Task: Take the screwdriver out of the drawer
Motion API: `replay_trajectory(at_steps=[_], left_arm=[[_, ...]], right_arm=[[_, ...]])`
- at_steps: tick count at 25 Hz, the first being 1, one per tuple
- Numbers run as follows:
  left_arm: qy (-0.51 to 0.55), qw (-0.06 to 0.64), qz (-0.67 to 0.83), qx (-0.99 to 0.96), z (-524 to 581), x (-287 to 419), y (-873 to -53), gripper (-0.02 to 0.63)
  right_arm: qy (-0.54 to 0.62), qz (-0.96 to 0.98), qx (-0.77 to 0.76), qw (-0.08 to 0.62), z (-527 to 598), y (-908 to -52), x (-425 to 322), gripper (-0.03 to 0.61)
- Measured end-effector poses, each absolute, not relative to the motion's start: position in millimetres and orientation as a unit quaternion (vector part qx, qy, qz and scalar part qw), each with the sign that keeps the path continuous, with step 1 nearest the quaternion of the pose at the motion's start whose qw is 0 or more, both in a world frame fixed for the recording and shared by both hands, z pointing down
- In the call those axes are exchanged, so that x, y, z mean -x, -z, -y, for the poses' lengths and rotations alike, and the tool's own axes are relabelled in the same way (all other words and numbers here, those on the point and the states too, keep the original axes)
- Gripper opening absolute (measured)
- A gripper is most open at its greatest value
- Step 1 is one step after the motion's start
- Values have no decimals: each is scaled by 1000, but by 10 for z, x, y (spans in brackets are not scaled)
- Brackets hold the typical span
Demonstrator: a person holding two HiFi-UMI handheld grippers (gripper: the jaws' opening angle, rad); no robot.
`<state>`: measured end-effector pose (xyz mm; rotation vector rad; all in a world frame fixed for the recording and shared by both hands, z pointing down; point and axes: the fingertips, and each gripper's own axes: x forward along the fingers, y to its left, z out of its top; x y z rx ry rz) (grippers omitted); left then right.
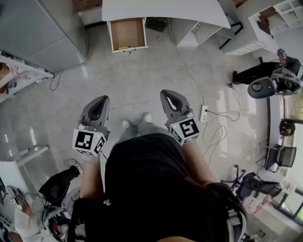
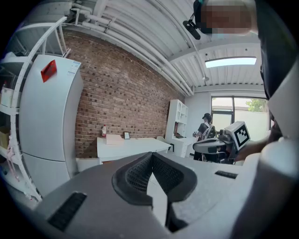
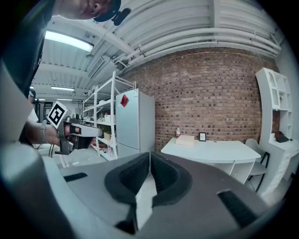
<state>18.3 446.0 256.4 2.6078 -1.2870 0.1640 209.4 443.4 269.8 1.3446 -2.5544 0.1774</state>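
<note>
- the left tongs [image 1: 100, 100] are clenched: in the left gripper view the two dark pads meet at their tips, with nothing between them.
- the right tongs [image 1: 167, 93] are clenched too, pads tip to tip and empty.
- both are held out in front of the person over the floor [image 1: 142, 80], side by side and apart, pointing towards the drawer [image 1: 128, 32] and tilted a little downward.
- each carries a marker cube at its rear end, the left one [image 1: 88, 141] and the right one [image 1: 188, 128].
- the drawer stands pulled out under the white tabletop [image 1: 165, 9], well apart from both tongs.
- its brown bottom is mostly bare; a small yellow thing [image 1: 122, 47] lies at its near edge, too small to tell whether it is the screwdriver.
- a grey fridge [image 1: 47, 33] stands left of the drawer, against a brick wall [image 2: 121, 102].
- on the tabletop by the wall sit a flat box [image 3: 185, 140], a small bottle [image 3: 177, 132] and a small frame [image 3: 202, 136].
- a power strip [image 1: 204, 112] with its cable lies on the floor just right of the right tongs.
- the person's shoes [image 1: 126, 124] show between the two tongs.
</note>
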Motion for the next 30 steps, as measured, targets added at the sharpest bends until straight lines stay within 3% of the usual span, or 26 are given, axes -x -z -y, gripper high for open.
replay_trajectory(at_steps=[21, 30], left_arm=[[-117, 94, 427, -892, -3496, -1572, -2576, 5], [-122, 120, 436, -883, -2791, -1257, -2957, 5]], right_arm=[[-98, 877, -463, 87, -3563, -2834, -3409, 11], [-112, 877, -455, 107, -2843, -3172, -3190, 11]])
